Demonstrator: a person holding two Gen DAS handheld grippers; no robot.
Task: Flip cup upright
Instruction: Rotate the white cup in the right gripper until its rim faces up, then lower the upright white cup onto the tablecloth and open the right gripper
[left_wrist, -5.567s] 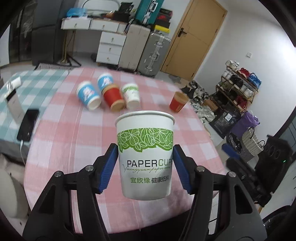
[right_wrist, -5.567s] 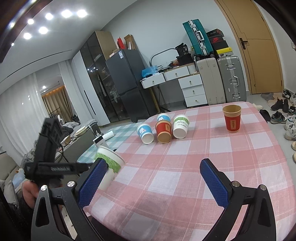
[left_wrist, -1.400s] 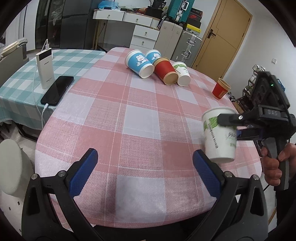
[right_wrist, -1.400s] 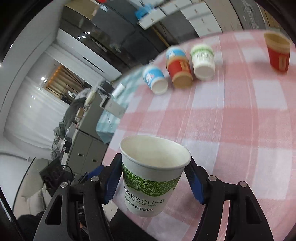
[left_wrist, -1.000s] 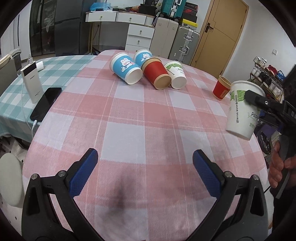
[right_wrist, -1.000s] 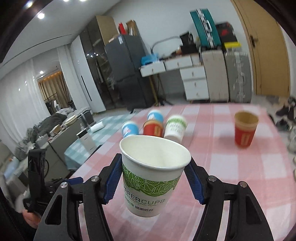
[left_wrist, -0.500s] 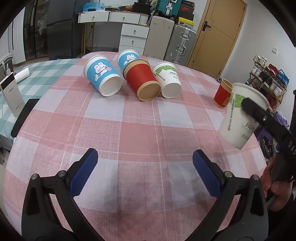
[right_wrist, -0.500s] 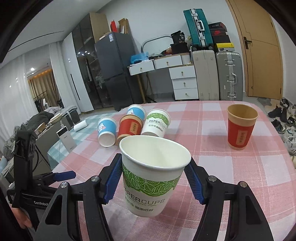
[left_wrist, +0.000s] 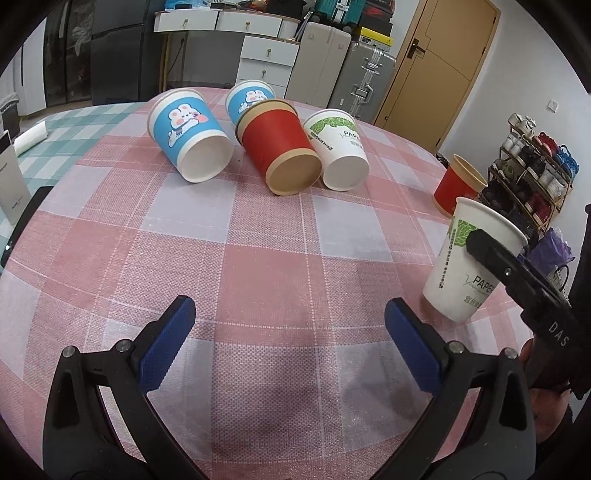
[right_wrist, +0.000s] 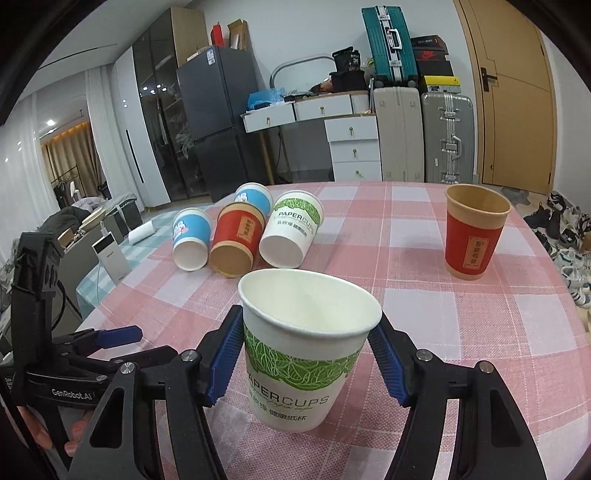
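- While clamped between the blue pads of the right gripper (right_wrist: 308, 354), white paper cup (right_wrist: 304, 347) sits mouth-up, slightly tilted, base right at the tablecloth; can't tell if actually touching down.
- Reads "PAPERCUPS" in dark letters under a green leaf band, with a line of green Chinese characters below.
- Left gripper (left_wrist: 291, 343) spread wide with nothing between the pads, hovering over the near part of the table; "GenRobot.AI" printed on its body in the right wrist view.
- From the left wrist view, same held cup (left_wrist: 472, 262) near the right table edge, just in front of an upright red cup (left_wrist: 456, 188).
- Red upright cup (right_wrist: 474, 232) carries a small yellow label with vertical Chinese writing, too small to read.
- Further back, four cups on their sides in a tight cluster: blue bunny cup (left_wrist: 190, 142), second blue cup (left_wrist: 247, 101) behind, red cup (left_wrist: 280, 151), and another white "PAPERCUPS" cup (left_wrist: 341, 151).
- Lots of open pink-checked tablecloth (left_wrist: 266, 258) between the grippers and that cluster.
- Beyond: grey suitcases (right_wrist: 423, 134), teal suitcase (right_wrist: 386, 35), white drawers (right_wrist: 352, 146), wooden door (right_wrist: 511, 92), dark fridge (right_wrist: 218, 122), shoe rack (left_wrist: 535, 162) off to the right.
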